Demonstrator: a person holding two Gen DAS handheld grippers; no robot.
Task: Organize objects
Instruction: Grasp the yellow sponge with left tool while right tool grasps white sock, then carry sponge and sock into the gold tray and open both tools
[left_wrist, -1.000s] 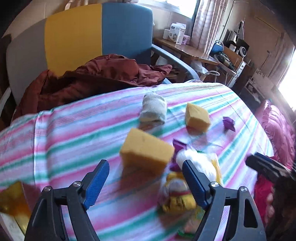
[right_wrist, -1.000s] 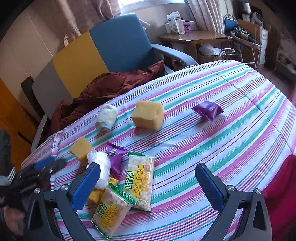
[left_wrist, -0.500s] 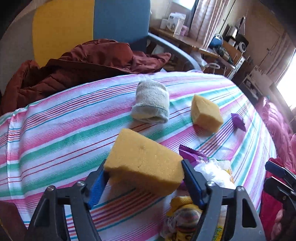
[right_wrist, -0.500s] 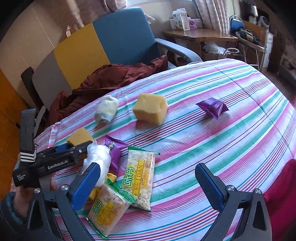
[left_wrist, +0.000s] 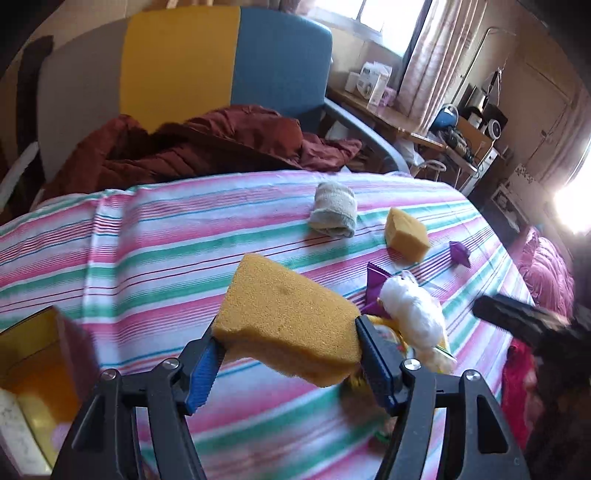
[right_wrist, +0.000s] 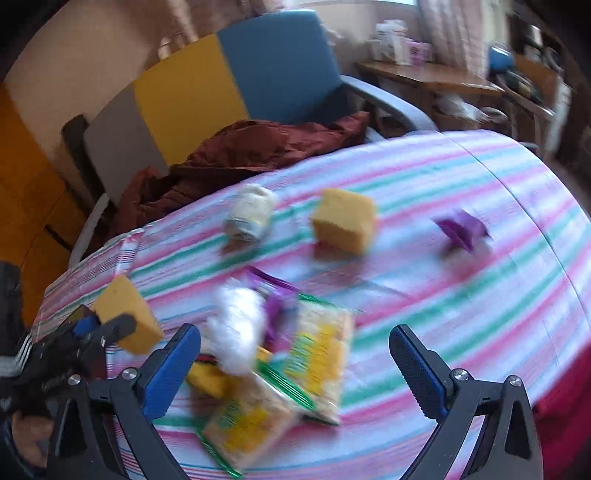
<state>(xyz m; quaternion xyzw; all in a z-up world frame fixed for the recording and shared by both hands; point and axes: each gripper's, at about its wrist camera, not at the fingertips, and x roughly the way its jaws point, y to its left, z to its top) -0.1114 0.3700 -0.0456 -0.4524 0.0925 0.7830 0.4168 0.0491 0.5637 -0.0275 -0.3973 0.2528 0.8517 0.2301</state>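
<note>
My left gripper (left_wrist: 291, 365) is shut on a yellow sponge (left_wrist: 288, 317) and holds it above the striped tablecloth (left_wrist: 159, 258); the sponge also shows in the right wrist view (right_wrist: 127, 314). A second yellow sponge (left_wrist: 406, 234) (right_wrist: 343, 219), a rolled grey sock (left_wrist: 334, 216) (right_wrist: 249, 216), a purple wrapper (left_wrist: 459, 254) (right_wrist: 461, 230), a white tuft (left_wrist: 413, 315) (right_wrist: 236, 328) and snack packets (right_wrist: 317, 350) lie on the cloth. My right gripper (right_wrist: 295, 369) is open and empty above the packets.
A yellow box (left_wrist: 33, 365) stands at the left table edge. A chair (left_wrist: 221, 62) with a maroon jacket (left_wrist: 207, 144) is behind the table. A cluttered desk (left_wrist: 424, 122) stands at the back right.
My left gripper closed on the sponge and lifted it off the cloth. The right gripper's view has shifted and blurred, moving over the snack packets.
</note>
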